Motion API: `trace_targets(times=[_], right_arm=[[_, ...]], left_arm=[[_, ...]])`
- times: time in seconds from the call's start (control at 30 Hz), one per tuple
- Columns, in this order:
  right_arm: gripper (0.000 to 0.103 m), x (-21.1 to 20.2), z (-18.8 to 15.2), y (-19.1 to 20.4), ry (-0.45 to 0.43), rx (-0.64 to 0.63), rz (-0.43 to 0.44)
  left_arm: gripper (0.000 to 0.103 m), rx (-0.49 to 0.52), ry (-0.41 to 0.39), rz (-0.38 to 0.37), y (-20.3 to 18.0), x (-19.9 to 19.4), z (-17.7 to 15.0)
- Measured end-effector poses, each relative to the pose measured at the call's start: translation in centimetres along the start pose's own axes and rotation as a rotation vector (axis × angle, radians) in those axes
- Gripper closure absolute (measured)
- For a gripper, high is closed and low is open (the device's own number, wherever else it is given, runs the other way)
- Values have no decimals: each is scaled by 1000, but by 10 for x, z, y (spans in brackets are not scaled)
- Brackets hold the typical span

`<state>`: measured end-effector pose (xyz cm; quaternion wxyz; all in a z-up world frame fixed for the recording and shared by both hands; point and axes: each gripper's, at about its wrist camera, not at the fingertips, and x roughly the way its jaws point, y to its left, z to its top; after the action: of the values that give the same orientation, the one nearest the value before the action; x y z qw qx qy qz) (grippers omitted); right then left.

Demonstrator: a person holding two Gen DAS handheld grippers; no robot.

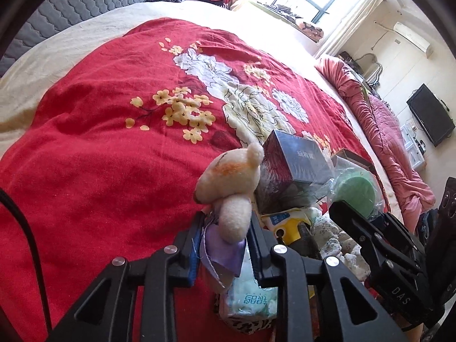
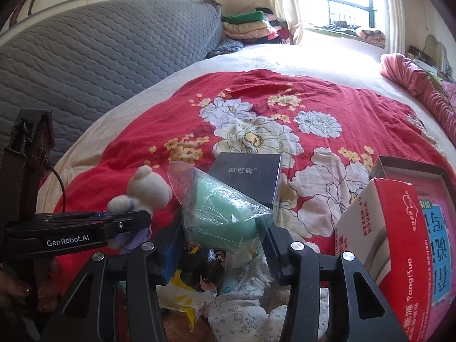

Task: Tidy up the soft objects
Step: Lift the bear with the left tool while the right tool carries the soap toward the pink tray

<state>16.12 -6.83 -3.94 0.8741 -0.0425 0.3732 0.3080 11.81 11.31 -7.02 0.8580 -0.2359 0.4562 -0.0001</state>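
Left wrist view: the left gripper [image 1: 225, 236] is clamped on a small cream plush toy [image 1: 230, 182], its fingers [image 1: 193, 245] pressing the toy's purple cloth part from both sides. The toy's head and one limb stick out beyond the fingertips, above a red floral blanket [image 1: 99, 142]. Just beyond the toy stands a dark box [image 1: 296, 162], tilted on one edge. Below the gripper lies a tissue pack [image 1: 250, 299] with green print. The right gripper [image 1: 347, 208] enters from the right side, its tip against a green sponge [image 1: 356, 191] wrapped in clear plastic.

Right wrist view: the right gripper [image 2: 222, 228] is closed on the bagged sponge [image 2: 225, 211], which bulges up between the two fingers [image 2: 171, 250]. The dark box [image 2: 248, 176] lies on the blanket [image 2: 356, 114] just behind the sponge. At left, the left gripper [image 2: 125, 222] is seen side-on with the toy [image 2: 145, 191] in its grip, near the sponge but apart from it. A red and white carton [image 2: 393, 242] stands at right, beside an open tray [image 2: 410, 171]. Under the gripper lies a heap of floral cloth [image 2: 248, 307] and small packets. A grey quilted headboard [image 2: 99, 57] rises behind the bed.
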Motion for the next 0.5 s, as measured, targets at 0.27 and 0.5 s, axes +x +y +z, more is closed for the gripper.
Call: trace_targets(times=[0.27, 0.5], right_arm=[[52, -28, 0, 1, -44, 0, 5], [52, -72, -4, -8, -103, 32, -5]], left_arm=[[74, 58, -52, 21, -26, -28, -5], [74, 110, -72, -3, -64, -50, -12]])
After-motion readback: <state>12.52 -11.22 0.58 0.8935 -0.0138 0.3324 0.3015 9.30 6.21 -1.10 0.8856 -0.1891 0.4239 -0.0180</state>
